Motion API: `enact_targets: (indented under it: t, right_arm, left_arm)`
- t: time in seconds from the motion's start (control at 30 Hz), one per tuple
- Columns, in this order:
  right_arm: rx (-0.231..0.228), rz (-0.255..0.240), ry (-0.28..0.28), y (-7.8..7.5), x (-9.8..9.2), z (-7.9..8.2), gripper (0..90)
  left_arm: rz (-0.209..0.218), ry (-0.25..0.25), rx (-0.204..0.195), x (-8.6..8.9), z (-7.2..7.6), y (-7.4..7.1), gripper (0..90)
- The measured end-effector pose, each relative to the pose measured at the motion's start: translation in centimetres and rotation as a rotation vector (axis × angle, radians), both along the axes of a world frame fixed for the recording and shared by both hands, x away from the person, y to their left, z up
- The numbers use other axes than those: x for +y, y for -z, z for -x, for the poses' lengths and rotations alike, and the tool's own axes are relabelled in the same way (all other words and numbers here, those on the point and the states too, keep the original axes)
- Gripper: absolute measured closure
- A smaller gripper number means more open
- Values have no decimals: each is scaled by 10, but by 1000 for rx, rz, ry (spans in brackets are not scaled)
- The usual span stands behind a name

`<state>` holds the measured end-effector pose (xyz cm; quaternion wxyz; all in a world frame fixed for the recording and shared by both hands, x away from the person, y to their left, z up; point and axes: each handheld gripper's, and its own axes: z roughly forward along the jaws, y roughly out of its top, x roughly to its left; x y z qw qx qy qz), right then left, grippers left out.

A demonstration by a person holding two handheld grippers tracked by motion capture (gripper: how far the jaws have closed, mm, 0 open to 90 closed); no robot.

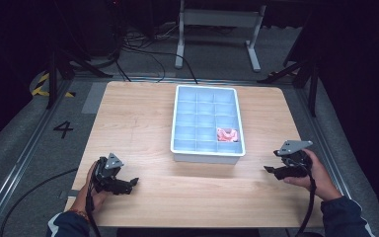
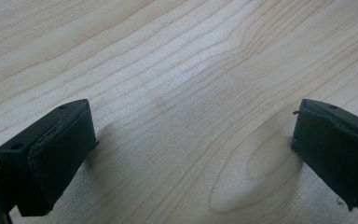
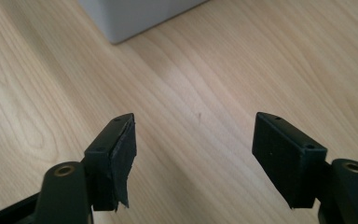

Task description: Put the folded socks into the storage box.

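Note:
A white tray [image 1: 178,118] with several compartments stands at the middle of the wooden table [image 1: 143,123]. One compartment at its near right holds a pink object [image 1: 227,135]. My left gripper [image 1: 133,182] rests low over the table's near left, open, with bare wood between its jaws [image 2: 193,144]. My right gripper [image 1: 270,169] is at the near right, open and empty, pointing left toward the tray; the tray's grey corner [image 3: 126,18] lies beyond its jaws [image 3: 193,149].
The table's front edge runs close to both hands. Beyond the table lie a grey floor with a painted 4 [image 1: 63,129], black cables [image 1: 143,54], dark stand legs [image 1: 59,69] and a white frame [image 1: 217,19].

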<state>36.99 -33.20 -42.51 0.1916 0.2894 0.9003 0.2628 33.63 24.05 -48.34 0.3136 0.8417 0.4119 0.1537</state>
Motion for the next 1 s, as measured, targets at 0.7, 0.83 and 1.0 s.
enact_targets:
  t: [0.7,0.83,1.0]
  right_arm:
    - [9,-115,53,37,-41,39,305]
    - [26,-168,66,45,-47,43,303]
    - [39,-256,112,57,-59,48,287]
  left_arm:
    - [-1,0,0,0,0,0,0]
    - [1,-2,3,0,0,0,0]
    - [-1,0,0,0,0,0,0]
